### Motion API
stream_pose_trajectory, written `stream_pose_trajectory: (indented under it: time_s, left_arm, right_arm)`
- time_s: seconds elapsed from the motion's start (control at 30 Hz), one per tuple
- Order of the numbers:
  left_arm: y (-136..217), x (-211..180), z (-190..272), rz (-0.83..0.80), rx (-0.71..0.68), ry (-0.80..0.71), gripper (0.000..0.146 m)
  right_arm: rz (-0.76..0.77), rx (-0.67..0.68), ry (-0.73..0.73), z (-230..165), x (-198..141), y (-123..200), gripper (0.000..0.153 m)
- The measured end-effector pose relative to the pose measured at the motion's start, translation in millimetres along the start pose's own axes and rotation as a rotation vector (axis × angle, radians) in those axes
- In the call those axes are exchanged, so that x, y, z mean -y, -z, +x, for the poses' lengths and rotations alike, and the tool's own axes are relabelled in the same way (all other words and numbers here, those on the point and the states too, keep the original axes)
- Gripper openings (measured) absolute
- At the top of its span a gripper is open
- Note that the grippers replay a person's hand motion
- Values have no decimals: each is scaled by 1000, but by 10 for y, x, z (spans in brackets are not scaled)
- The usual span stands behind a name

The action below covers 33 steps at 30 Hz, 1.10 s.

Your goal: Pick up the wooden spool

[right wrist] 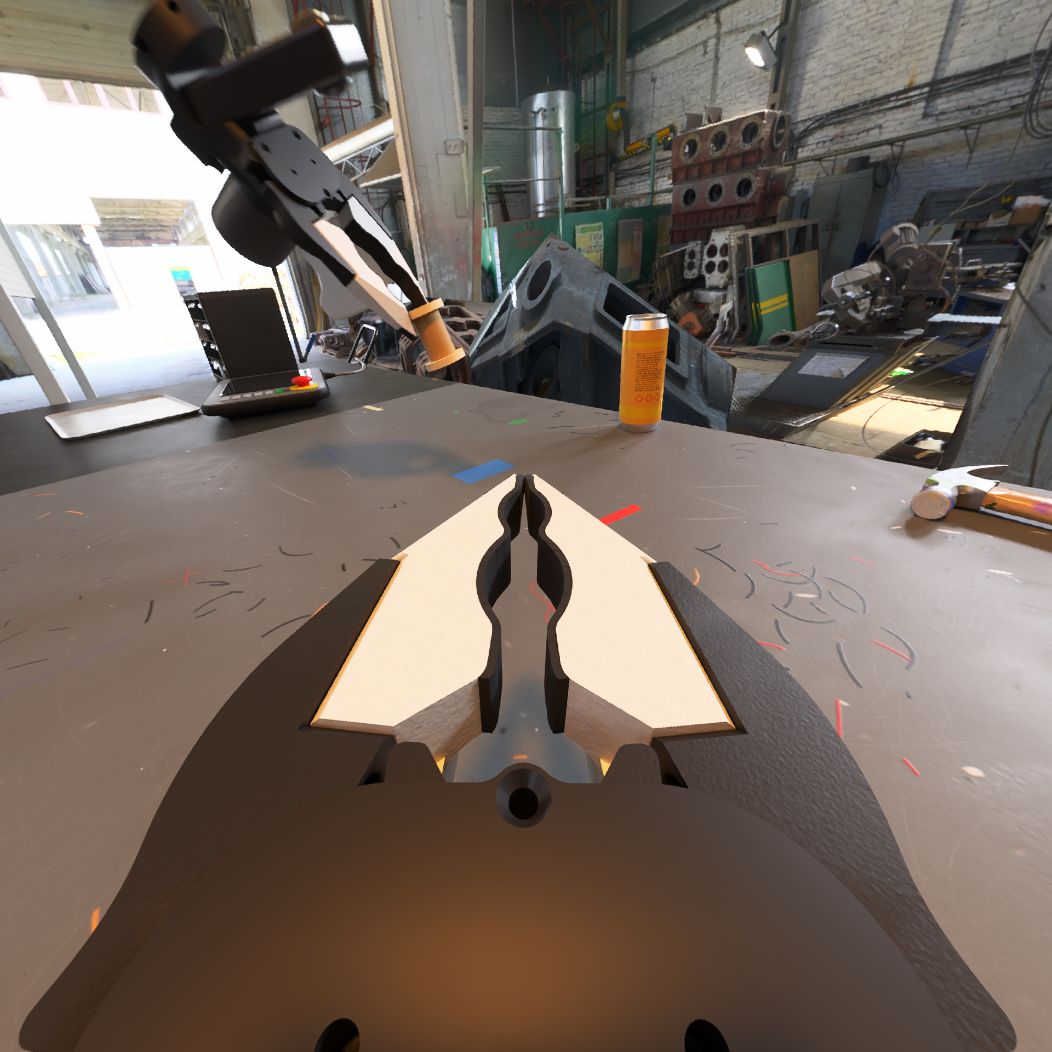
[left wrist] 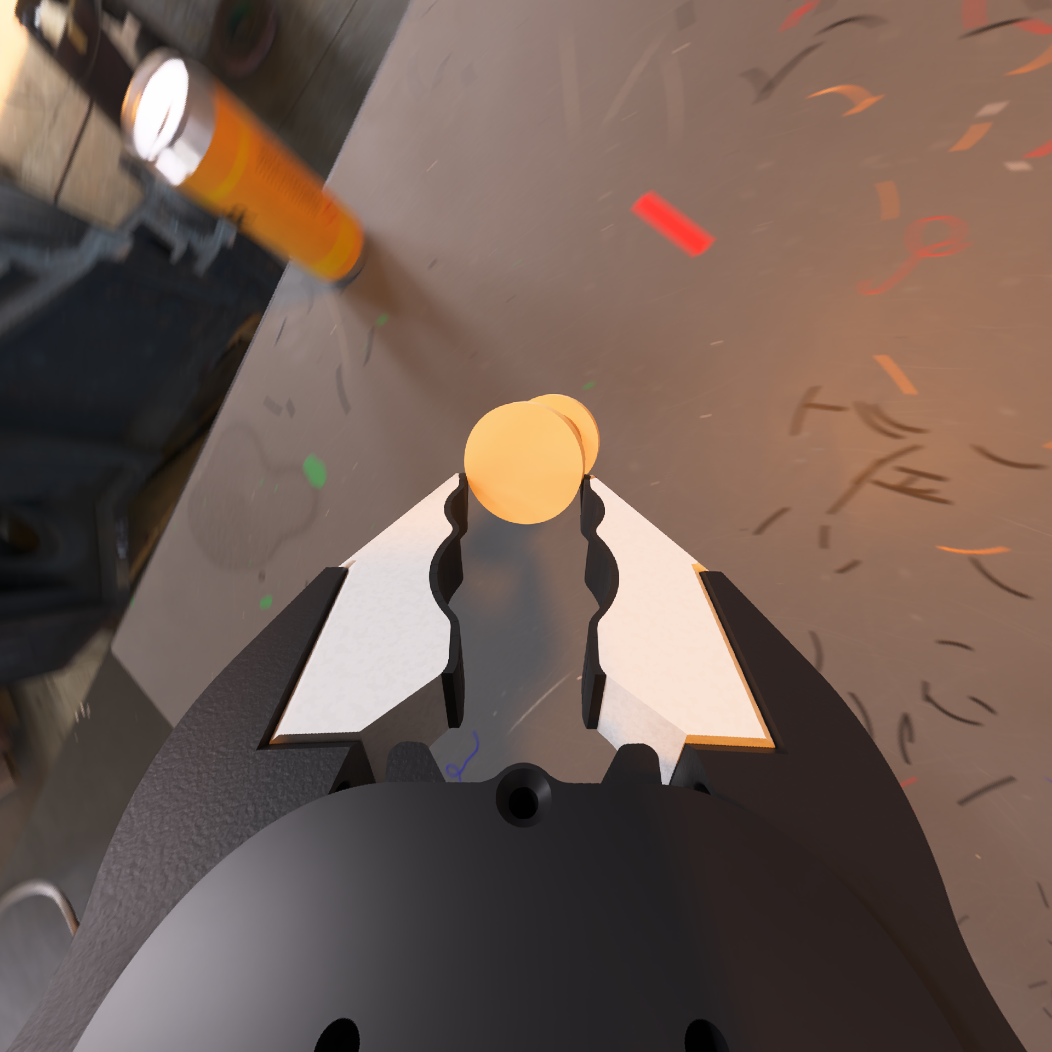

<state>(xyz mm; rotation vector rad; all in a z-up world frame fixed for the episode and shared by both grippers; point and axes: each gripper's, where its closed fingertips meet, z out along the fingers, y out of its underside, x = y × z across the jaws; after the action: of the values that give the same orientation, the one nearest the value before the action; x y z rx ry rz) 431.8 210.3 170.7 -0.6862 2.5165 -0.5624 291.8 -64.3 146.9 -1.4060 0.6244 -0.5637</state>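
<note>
The wooden spool (left wrist: 521, 461) is light tan with two round flanges. My left gripper (left wrist: 525, 477) is shut on it at the fingertips, one flange facing the camera. In the right wrist view the left gripper (right wrist: 420, 304) hangs high over the far left of the table, holding the spool (right wrist: 437, 336) tilted and well above the surface. My right gripper (right wrist: 524, 479) is shut and empty, low over the middle of the brown table (right wrist: 227, 569).
An orange drink can (right wrist: 643, 373) stands at the table's far edge and shows blurred in the left wrist view (left wrist: 250, 171). A hammer (right wrist: 979, 492) lies at the right. A white tray (right wrist: 122, 415) and a control pendant (right wrist: 264, 390) sit at the far left.
</note>
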Motion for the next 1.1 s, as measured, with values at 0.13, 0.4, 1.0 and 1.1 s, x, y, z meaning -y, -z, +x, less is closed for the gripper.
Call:
stream_pose_trajectory:
  time_s: [0.13,0.4,1.0,1.1]
  left_arm:
    - [116,317,802,71,-90,-218,39]
    - [-1,315,2292,58,-335,-605,40]
    - [-411,137,3112,-12,-443,-719,40]
    - [-397,145,3102,-5,-431,-703,40]
  right_arm:
    - [0,-9,5,15,4,17,0]
    - [6,-25,4,67,25,58,0]
    - [-11,-25,12,74,-8,56,0]
    - [-15,-24,15,68,-17,54,0]
